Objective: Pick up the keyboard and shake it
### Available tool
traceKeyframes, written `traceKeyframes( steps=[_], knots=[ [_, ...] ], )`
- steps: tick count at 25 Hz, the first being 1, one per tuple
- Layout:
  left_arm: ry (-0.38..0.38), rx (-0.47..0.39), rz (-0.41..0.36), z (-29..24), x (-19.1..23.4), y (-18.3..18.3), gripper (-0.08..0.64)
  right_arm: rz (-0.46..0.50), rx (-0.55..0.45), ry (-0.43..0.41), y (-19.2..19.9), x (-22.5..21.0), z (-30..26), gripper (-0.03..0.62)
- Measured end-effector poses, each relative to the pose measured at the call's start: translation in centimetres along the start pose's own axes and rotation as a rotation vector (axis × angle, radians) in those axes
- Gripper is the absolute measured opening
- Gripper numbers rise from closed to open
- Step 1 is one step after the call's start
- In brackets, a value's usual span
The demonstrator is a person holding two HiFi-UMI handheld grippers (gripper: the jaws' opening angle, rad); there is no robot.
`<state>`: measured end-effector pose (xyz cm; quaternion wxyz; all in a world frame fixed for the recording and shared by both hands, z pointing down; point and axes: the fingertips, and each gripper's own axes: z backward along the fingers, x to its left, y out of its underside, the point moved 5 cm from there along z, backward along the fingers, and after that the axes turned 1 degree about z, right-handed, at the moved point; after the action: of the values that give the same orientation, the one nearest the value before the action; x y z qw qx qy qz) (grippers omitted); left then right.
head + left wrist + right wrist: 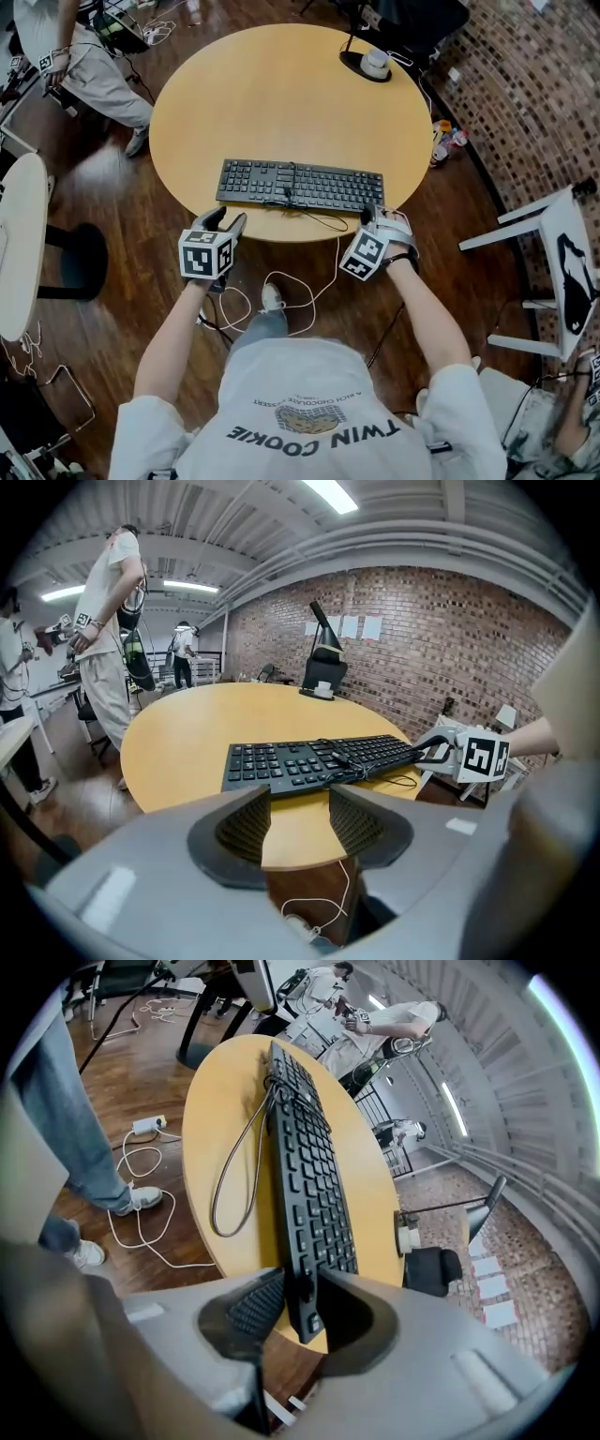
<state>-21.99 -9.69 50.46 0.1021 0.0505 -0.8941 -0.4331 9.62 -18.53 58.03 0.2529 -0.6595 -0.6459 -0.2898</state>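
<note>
A black keyboard (300, 186) lies near the front edge of the round wooden table (281, 94), its cable (319, 220) looping toward me. My right gripper (377, 217) is at the keyboard's right end. In the right gripper view the keyboard (305, 1176) runs away between the jaws, whose pads press on its end; right gripper (291, 1302) is shut on it. My left gripper (225, 222) hovers at the table's edge just in front of the keyboard's left end. In the left gripper view the left gripper (298, 822) is open with only the table edge between the pads; the keyboard (319, 759) lies beyond.
A black stand with a white object (368, 64) sits at the table's far right. A white chair (553, 253) stands to the right and a white table (19, 244) to the left. White cable (281, 291) lies on the floor under me. A person (84, 56) stands far left.
</note>
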Motion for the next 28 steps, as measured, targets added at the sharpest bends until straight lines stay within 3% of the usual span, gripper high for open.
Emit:
traceKeyframes(
  steps=[5, 10, 18, 28],
  knots=[
    [0.003, -0.035, 0.001, 2.2, -3.6, 0.2, 0.197, -0.046, -0.047, -0.017, -0.2, -0.3, 0.9, 0.106],
    [-0.023, -0.094, 0.014, 5.4, -7.7, 0.7, 0.17, -0.24, -0.18, -0.072, -0.3, -0.6, 5.5, 0.106],
    [-0.041, -0.117, 0.02, 9.3, -16.5, 4.0, 0.066, -0.42, -0.321, -0.181, 2.7, 4.0, 13.4, 0.104],
    [0.014, -0.158, 0.052, 14.1, -24.8, 5.5, 0.008, -0.694, -0.467, -0.344, 3.5, 8.2, 21.0, 0.104]
  ],
)
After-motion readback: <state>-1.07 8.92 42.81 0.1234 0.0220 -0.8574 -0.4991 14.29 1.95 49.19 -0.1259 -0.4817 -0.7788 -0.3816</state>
